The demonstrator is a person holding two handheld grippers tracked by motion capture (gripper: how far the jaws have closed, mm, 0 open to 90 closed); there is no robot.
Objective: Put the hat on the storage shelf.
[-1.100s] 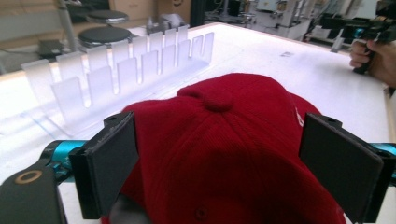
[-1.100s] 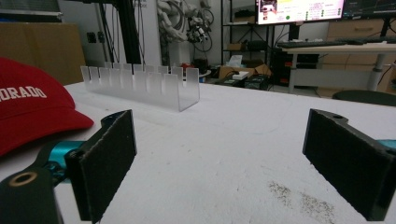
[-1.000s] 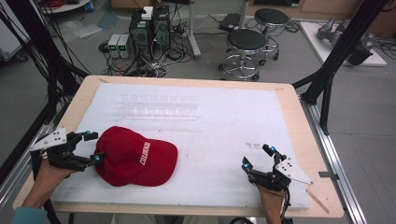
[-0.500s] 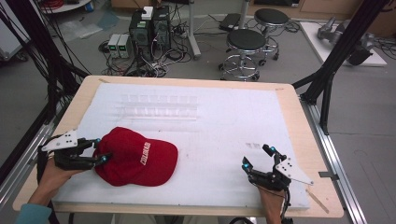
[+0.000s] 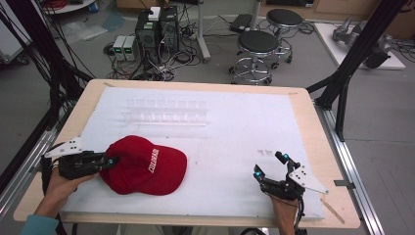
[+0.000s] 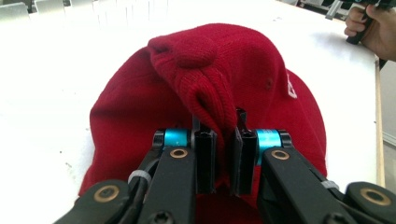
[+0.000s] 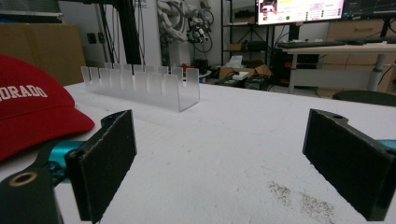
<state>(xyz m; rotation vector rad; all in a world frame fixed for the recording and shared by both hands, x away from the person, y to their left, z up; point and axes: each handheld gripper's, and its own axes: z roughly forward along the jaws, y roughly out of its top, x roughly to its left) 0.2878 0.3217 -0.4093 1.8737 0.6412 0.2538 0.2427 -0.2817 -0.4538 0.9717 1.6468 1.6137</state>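
Where the red cap lies on the near left part of the white mat, its crown faces my left gripper and its brim points toward the middle of the table. My left jaws have just been closing, and in the left gripper view they pinch a raised fold of the crown fabric between the pads, just below the top button. That fold hides the pad faces, and the cap's near edge is cut off behind my own jaws. White lettering runs across the cap's front; from above it is too small to read, and in the right gripper view it is cut off at the frame edge. My right gripper rests on the near right of the mat, well apart from the cap, jaws spread wide with nothing between them. Beyond the cap a clear slotted rack stands toward the far side; from above it nearly vanishes against the mat, while the right gripper view shows its slots plainly.
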